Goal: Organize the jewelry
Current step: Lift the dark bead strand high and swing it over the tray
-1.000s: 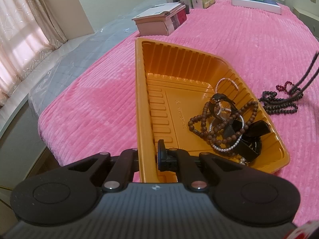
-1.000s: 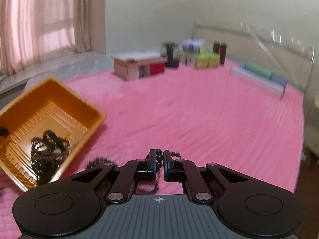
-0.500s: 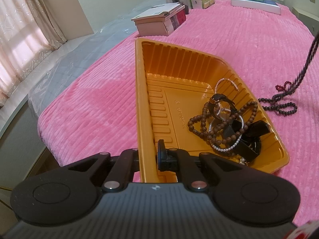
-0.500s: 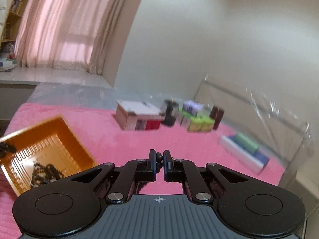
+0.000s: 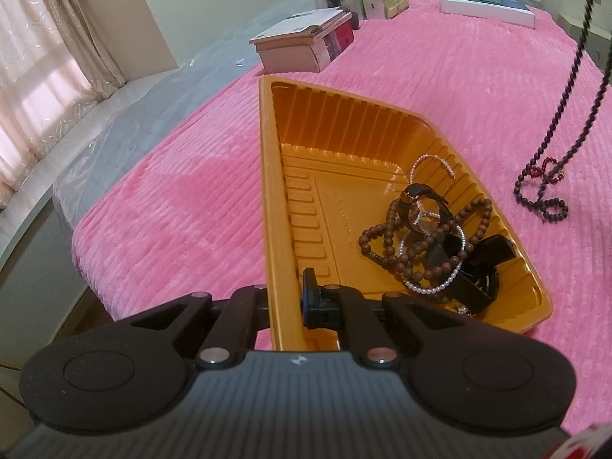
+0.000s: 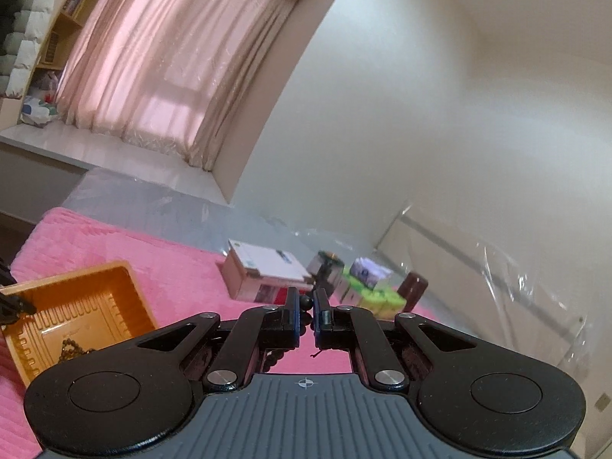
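An orange plastic tray [image 5: 344, 134] lies on the pink bedspread [image 5: 172, 210]. It holds brown bead bracelets [image 5: 386, 229], a pearl bracelet [image 5: 432, 288] and a black watch [image 5: 478, 267]. My left gripper [image 5: 287, 298] is shut on the tray's near rim. My right gripper [image 6: 306, 306] is shut on a long dark bead necklace [image 6: 305, 302], held high. In the left wrist view the necklace [image 5: 573, 88] hangs down at the right, its lower end [image 5: 547, 206] on the bedspread right of the tray. The tray also shows in the right wrist view [image 6: 126, 298].
A pink box with books [image 5: 306, 42], green tissue packs [image 5: 378, 2] and a flat white box [image 5: 485, 9] stand at the far side of the bed. A window ledge with curtains [image 5: 46, 76] is at the left. The bed edge [image 5: 76, 267] is near left.
My right gripper has risen and tilted upward, lifting the dark necklace so most of it now hangs off the bedspread. The left gripper and the tray have stayed put.
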`<control>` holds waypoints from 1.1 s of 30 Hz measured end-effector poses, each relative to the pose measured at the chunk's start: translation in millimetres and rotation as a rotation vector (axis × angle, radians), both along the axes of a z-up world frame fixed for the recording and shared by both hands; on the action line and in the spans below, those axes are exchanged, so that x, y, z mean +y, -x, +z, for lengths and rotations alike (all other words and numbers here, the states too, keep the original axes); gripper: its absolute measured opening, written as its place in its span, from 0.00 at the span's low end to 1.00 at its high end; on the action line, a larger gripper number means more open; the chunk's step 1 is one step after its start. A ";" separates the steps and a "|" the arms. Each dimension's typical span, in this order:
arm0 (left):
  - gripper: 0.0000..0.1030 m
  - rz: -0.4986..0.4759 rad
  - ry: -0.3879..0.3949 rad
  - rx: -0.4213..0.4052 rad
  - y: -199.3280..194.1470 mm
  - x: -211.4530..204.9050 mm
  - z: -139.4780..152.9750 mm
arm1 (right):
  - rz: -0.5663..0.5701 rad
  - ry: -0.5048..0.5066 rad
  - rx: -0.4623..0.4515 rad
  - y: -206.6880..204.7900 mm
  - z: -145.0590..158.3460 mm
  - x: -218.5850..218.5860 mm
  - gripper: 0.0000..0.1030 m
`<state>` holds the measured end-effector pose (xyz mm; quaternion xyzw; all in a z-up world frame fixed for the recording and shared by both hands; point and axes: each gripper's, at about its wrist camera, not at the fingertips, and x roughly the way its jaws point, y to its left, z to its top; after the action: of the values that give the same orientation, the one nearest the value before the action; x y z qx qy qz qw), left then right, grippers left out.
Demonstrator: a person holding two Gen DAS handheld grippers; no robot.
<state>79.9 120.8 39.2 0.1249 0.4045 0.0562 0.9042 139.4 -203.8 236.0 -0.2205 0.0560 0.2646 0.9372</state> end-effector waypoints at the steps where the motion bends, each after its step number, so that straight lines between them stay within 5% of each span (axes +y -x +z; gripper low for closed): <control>1: 0.04 0.000 0.001 0.000 0.0 0.1 0.1 | 0.005 0.002 -0.007 0.3 3.1 1.2 0.07; 33: 0.04 -0.002 0.016 0.000 1.2 3.5 -3.1 | 0.197 0.100 -0.276 -16.9 83.2 97.1 0.07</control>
<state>78.7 124.3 36.2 0.1181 0.4049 0.0517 0.9052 156.3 -106.8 319.2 -0.3054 -0.0822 0.3190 0.8934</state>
